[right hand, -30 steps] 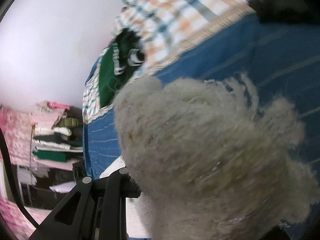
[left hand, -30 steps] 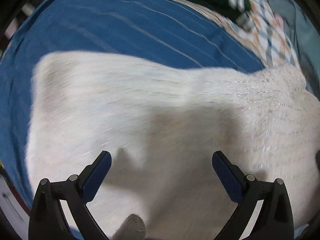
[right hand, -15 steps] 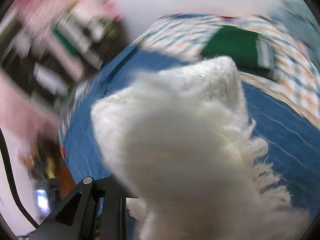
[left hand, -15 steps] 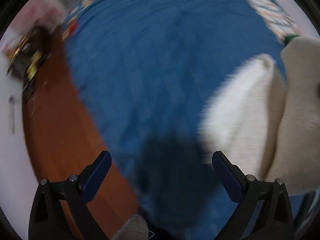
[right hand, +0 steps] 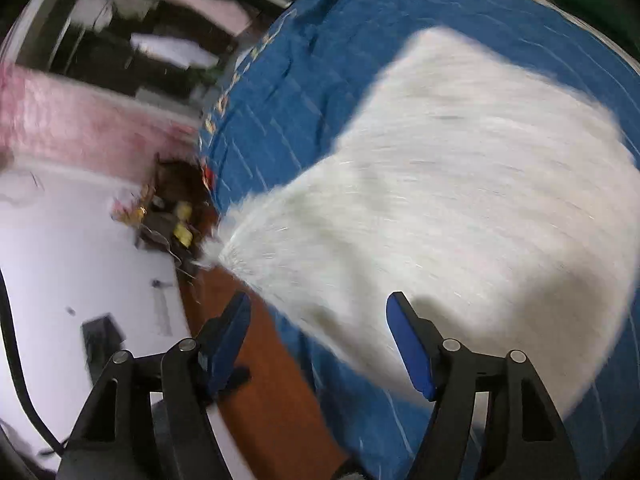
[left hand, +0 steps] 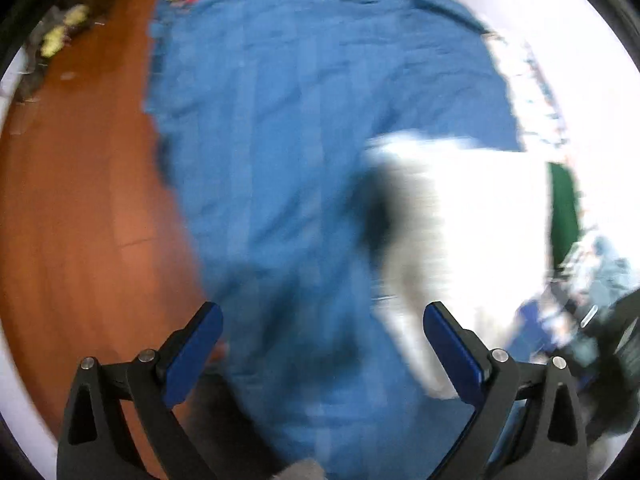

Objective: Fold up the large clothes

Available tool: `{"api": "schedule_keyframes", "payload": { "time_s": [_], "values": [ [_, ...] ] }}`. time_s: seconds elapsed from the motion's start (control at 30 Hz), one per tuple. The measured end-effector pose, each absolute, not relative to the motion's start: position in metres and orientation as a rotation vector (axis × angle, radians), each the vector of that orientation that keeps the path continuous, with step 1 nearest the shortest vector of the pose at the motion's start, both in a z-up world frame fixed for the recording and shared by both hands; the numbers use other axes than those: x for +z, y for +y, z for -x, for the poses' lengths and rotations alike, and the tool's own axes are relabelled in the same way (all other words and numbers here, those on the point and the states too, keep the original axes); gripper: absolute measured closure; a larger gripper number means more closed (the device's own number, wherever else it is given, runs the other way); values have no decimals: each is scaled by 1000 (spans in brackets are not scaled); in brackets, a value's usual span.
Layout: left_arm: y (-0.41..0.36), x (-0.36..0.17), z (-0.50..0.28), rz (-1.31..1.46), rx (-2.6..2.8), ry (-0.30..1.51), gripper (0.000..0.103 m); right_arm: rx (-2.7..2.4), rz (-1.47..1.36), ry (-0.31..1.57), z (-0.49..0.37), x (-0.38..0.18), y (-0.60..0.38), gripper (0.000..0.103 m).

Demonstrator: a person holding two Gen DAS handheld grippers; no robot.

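A fluffy white knitted garment lies on the blue bedspread, its fringed edge toward the bed's left side. It also shows, blurred, at the right of the left wrist view. My right gripper is open and empty, just in front of the garment's near edge. My left gripper is open and empty above the bare blue bedspread, left of the garment.
Brown wooden floor runs along the bed's left side. A green folded garment and a checked cloth lie beyond the white one. Shelves with pink items and clutter on the floor stand past the bed.
My right gripper has let go of the white garment and opened; the garment now lies flat on the bed. My left gripper swung left off the garment over the bare bedspread.
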State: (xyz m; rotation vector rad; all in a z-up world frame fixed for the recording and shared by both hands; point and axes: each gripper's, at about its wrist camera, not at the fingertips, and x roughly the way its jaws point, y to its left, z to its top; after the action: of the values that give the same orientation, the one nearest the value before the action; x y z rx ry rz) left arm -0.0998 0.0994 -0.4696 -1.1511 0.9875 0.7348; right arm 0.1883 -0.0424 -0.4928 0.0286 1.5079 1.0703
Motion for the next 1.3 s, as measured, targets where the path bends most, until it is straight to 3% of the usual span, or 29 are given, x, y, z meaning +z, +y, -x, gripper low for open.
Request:
{"api": "schedule_keyframes", "payload": {
  "time_s": [0.2, 0.23, 0.27, 0.3, 0.33, 0.4, 0.47, 0.63, 0.67, 0.73, 0.8, 0.97, 1.03, 1.1, 1.17, 1.2, 1.23, 1.3],
  "values": [
    [128, -515, 26, 1271, 586, 893, 1, 817, -127, 1599, -232, -510, -143, 31],
    [136, -531, 14, 1292, 586, 878, 11, 779, -129, 1607, -235, -515, -154, 31],
    [139, -538, 8, 1293, 601, 876, 31, 751, -143, 1616, -240, -520, -164, 31],
    [141, -543, 2, 1297, 595, 870, 72, 736, -163, 1622, -244, -523, -173, 31],
    [140, -545, 0, 1311, 578, 854, 83, 720, -175, 1624, -248, -526, -179, 31],
    [136, -536, 8, 1265, 616, 829, 94, 700, -186, 1620, -256, -531, -186, 31],
    [131, -525, 24, 1248, 643, 815, 96, 687, -185, 1610, -263, -528, -185, 31],
    [133, -532, 60, 1251, 703, 864, 96, 715, -148, 1596, -278, -528, -157, 36],
    [137, -541, 62, 1252, 708, 881, 95, 726, -137, 1593, -279, -527, -147, 40],
    [140, -552, 58, 1228, 709, 913, 91, 747, -97, 1603, -284, -532, -125, 63],
    [140, -557, 57, 1215, 704, 924, 89, 711, 1, 1630, -288, -547, -94, 69],
    [146, -557, 57, 1203, 678, 937, 88, 622, 179, 1716, -301, -596, -45, 69],
    [146, -545, 56, 1185, 696, 962, 77, 627, 235, 1738, -303, -594, -38, 69],
    [142, -522, 54, 1095, 742, 992, 76, 627, 186, 1757, -304, -585, -46, 68],
    [134, -497, 52, 994, 769, 1020, 50, 647, 150, 1754, -302, -566, -56, 68],
    [131, -490, 51, 961, 776, 1026, 23, 662, 128, 1740, -298, -553, -66, 68],
    [128, -481, 51, 921, 776, 1027, 11, 681, 104, 1730, -291, -543, -78, 68],
    [122, -468, 45, 818, 797, 1041, 10, 692, 93, 1744, -276, -538, -95, 68]
  ]
}}
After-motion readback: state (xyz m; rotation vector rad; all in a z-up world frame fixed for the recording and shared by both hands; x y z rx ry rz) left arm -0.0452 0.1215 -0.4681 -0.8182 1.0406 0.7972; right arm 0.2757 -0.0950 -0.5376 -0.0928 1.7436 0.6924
